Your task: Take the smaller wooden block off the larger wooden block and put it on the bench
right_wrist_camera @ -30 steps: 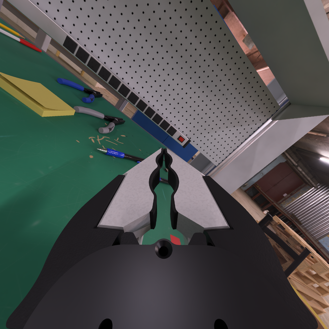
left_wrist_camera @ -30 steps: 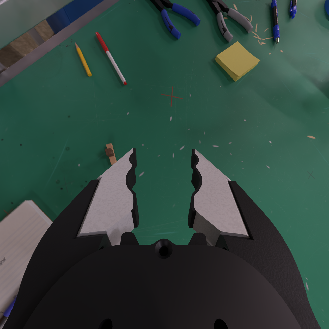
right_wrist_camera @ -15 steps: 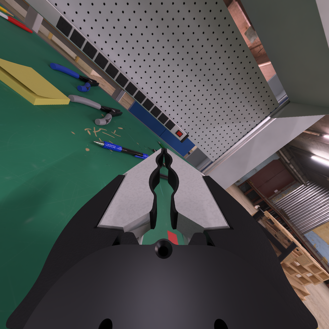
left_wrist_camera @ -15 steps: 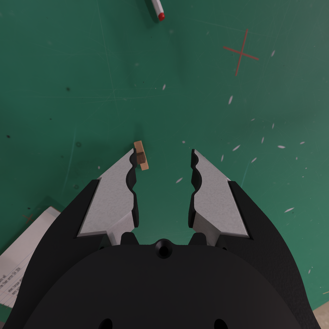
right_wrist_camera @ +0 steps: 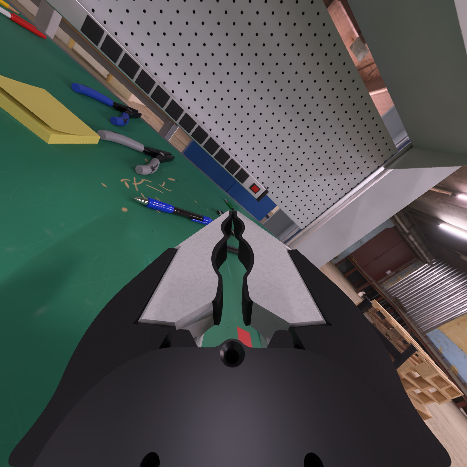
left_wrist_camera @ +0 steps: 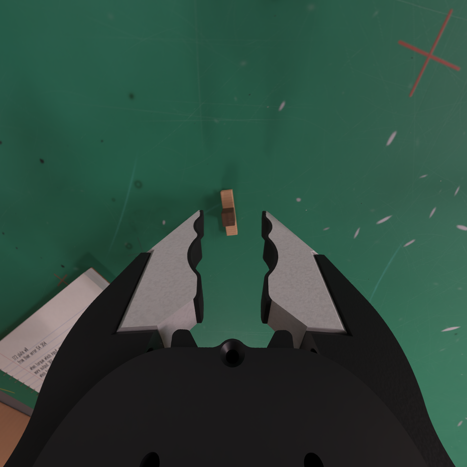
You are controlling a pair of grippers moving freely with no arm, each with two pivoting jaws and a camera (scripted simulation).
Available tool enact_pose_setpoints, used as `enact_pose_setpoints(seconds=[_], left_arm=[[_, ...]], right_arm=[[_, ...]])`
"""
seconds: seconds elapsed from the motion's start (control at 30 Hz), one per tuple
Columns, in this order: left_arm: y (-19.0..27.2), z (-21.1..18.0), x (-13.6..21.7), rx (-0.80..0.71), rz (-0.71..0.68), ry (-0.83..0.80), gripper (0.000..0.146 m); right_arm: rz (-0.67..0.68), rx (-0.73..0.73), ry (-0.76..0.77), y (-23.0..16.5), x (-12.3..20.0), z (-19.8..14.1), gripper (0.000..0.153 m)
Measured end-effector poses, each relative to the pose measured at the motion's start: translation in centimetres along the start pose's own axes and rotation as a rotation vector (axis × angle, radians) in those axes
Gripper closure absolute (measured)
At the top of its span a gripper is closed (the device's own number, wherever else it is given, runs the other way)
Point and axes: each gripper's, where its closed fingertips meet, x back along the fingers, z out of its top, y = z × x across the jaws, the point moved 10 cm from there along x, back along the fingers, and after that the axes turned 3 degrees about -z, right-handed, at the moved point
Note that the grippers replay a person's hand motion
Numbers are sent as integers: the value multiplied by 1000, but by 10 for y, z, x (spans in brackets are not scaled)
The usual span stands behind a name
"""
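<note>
In the left wrist view a light wooden block lies on the green bench mat, long and narrow. A smaller dark brown block sits on top of it near its middle. My left gripper is open above them, looking down, and the stacked blocks lie between its fingertips, nearer the left finger. Nothing is held. My right gripper is shut and empty, held low over the mat and pointing toward the pegboard. The blocks do not show in the right wrist view.
A white lined notepad lies at the lower left of the left wrist view, and a red cross mark at top right. In the right wrist view: yellow sticky pad, blue-handled pliers, grey-handled pliers, blue pen, pegboard.
My left gripper has shifted left and closer, so the stacked blocks have gone from beside its left fingertip to between the fingertips. The right gripper has drifted slightly and stayed shut.
</note>
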Motion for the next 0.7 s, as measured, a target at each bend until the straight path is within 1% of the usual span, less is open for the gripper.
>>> enact_pose_setpoints(seconds=[0.07,0.17,0.23,0.33,0.4,0.47,0.53,0.57,0.7], left_arm=[[-6,-2,1,39,-21,-4,107],[-14,-6,-1,93,-56,-29,112],[-17,-9,-4,130,-69,-46,112],[-19,-13,-10,187,-157,-42,111],[-19,-14,-11,212,-184,-35,113],[-18,-14,-12,211,-160,-30,117],[-13,-14,-14,170,-110,-9,134],[-10,-15,-14,131,-77,-7,136],[1,-14,-13,-4,49,-43,136]], right_arm=[[2,1,1,0,0,0,153],[3,1,4,0,0,0,153],[4,0,7,0,0,1,153],[6,-5,11,0,1,1,153],[7,-6,14,0,1,1,153],[9,-7,18,0,1,1,153],[11,-7,22,-1,1,1,153],[12,-8,24,-1,1,2,153],[13,-10,27,0,1,2,153]])
